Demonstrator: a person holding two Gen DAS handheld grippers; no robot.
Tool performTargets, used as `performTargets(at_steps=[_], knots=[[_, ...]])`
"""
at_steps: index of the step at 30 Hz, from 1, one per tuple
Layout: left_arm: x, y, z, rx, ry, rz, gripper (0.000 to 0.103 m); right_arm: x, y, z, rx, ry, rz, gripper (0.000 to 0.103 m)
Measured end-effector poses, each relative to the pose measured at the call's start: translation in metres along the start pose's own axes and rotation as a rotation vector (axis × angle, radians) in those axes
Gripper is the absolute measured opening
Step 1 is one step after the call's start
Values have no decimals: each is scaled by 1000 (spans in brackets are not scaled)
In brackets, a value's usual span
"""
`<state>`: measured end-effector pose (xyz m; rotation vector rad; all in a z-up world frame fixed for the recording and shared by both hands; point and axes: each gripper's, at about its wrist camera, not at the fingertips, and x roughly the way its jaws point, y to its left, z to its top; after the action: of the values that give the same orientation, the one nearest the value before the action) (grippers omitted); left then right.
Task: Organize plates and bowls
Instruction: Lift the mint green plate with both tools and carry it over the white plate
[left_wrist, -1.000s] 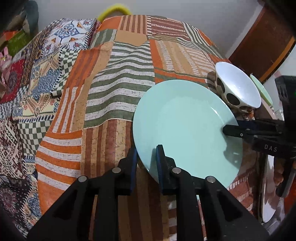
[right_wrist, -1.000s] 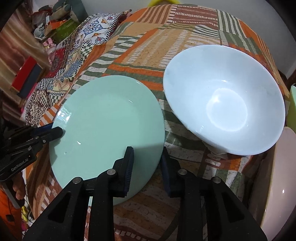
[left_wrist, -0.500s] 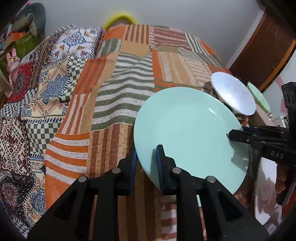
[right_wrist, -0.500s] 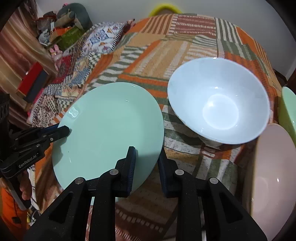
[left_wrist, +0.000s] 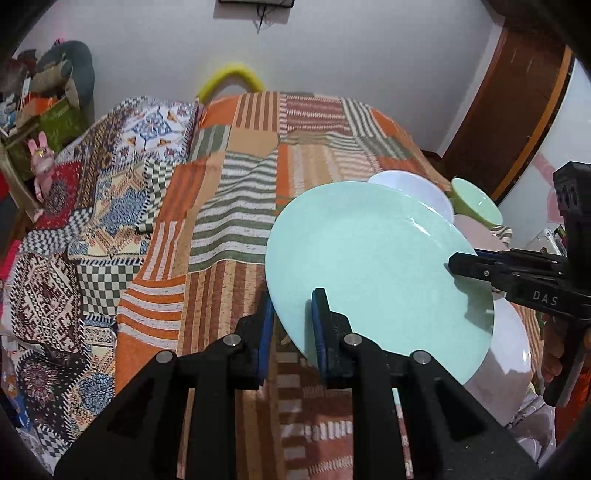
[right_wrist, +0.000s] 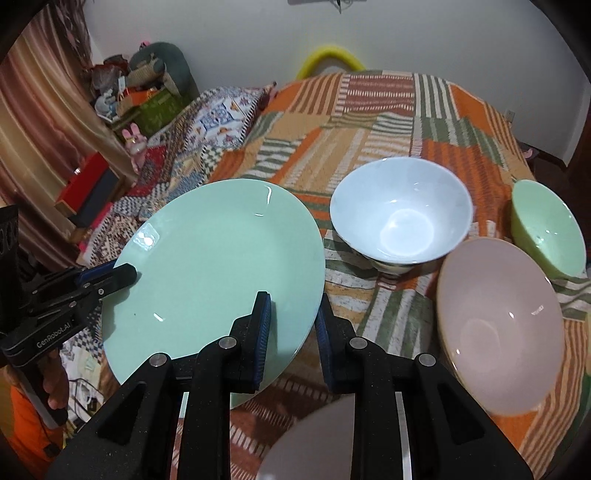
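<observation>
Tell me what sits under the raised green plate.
Under the green plate, striped cloth and part of a white plate show; the plate hides the rest.

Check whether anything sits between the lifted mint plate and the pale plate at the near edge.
Nothing visible does. The mint plate, pinched by both hand-held grippers, hangs above the cloth; the pale plate lies bare, bowls off to the right.

Both tongs, left (left_wrist: 291, 325) and right (right_wrist: 293, 325), angle downward with jaws nearly closed, facing each other.

Patchwork-covered bed (right_wrist: 369, 122) with white bowl (right_wrist: 400, 218), pink bowl (right_wrist: 502, 325), green bowl (right_wrist: 546, 229) on it
</observation>
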<state>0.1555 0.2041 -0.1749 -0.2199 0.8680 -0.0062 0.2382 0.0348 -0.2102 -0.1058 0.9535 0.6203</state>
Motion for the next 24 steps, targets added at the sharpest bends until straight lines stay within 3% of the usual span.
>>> performTargets(at_steps=[11,24], knots=[[-45,-42,-11,36,-48,-13,19,-53,-10,-23,14,-97,26,22],[-68,-88,-33,86,-48,-14,19,-90,-29,-63,34,-158,26,22]])
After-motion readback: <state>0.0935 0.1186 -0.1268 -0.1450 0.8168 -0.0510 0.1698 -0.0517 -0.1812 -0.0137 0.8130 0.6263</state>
